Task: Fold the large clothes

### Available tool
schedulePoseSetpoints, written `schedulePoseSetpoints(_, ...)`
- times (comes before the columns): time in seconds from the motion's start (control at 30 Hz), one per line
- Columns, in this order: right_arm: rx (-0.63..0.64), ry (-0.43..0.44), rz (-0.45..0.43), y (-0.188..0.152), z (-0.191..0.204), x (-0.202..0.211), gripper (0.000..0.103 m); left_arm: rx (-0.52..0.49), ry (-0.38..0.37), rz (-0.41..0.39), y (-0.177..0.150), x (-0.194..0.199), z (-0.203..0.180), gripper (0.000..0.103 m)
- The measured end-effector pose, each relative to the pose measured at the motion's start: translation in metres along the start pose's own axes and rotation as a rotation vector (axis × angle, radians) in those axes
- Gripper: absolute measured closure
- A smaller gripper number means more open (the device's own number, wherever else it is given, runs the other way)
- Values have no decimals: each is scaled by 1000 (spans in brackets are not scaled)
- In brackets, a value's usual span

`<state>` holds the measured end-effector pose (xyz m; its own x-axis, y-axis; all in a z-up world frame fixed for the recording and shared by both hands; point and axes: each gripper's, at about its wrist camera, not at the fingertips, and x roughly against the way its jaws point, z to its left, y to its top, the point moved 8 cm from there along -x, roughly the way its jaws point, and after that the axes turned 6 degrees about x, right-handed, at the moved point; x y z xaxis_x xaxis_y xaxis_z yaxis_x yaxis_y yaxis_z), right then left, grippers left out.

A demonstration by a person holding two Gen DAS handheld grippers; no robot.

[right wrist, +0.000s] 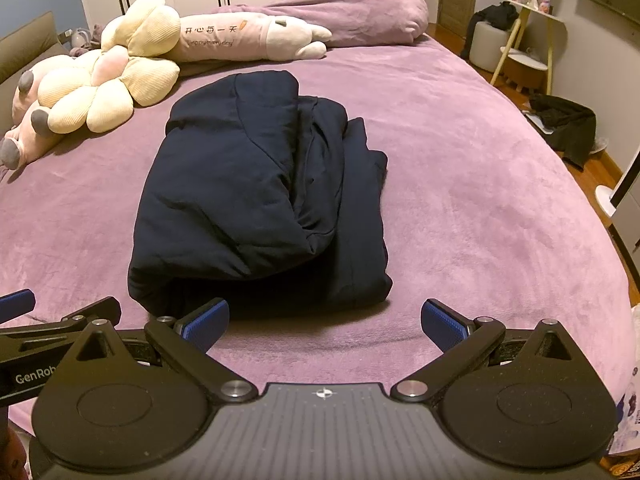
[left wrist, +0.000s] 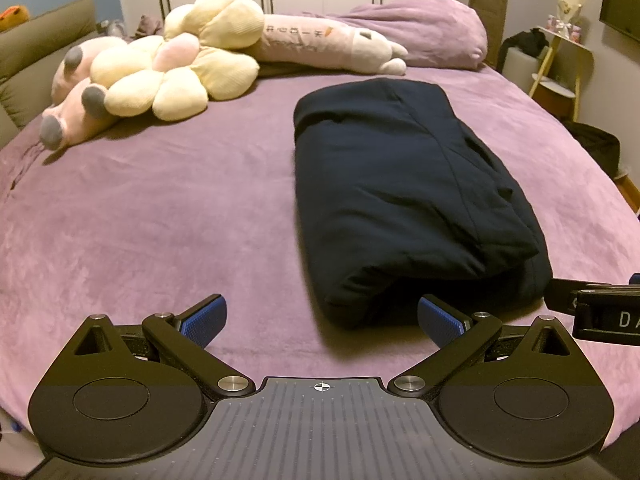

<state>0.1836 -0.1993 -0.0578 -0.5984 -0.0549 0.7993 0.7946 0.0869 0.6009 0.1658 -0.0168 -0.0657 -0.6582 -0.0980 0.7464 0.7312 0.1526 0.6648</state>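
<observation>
We are working over a wide bed (left wrist: 160, 208) covered in a purple fleece blanket, which gives us a broad, soft surface to lay a bulky garment flat. Along its far side lie the bunched purple duvet (right wrist: 360, 8) and the plush toys, a cream flower cushion (left wrist: 180, 68) and a long rabbit pillow (right wrist: 256, 38), all well apart from our working patch, so nothing snags the cloth. In the middle sits the dark navy padded jacket (right wrist: 248, 184), already folded into a thick, lumpy rectangle with layers stacked and its near edge facing us; we judge the folding nearly done, perhaps needing one last tuck or smoothing. Our left gripper (left wrist: 322, 320) hovers just short of that near edge, its blue-padded fingers (left wrist: 204, 320) spread wide and holding nothing. Our right gripper (right wrist: 324, 322) hangs beside it, likewise spread and empty, close to the bundle but not touching.
</observation>
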Motion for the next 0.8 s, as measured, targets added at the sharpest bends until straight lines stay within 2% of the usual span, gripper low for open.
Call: schedulePoseSetpoints(0.8, -6, -1, -3, 1, -3, 3, 1, -13, -4, -4, 2, 2, 0, 0)
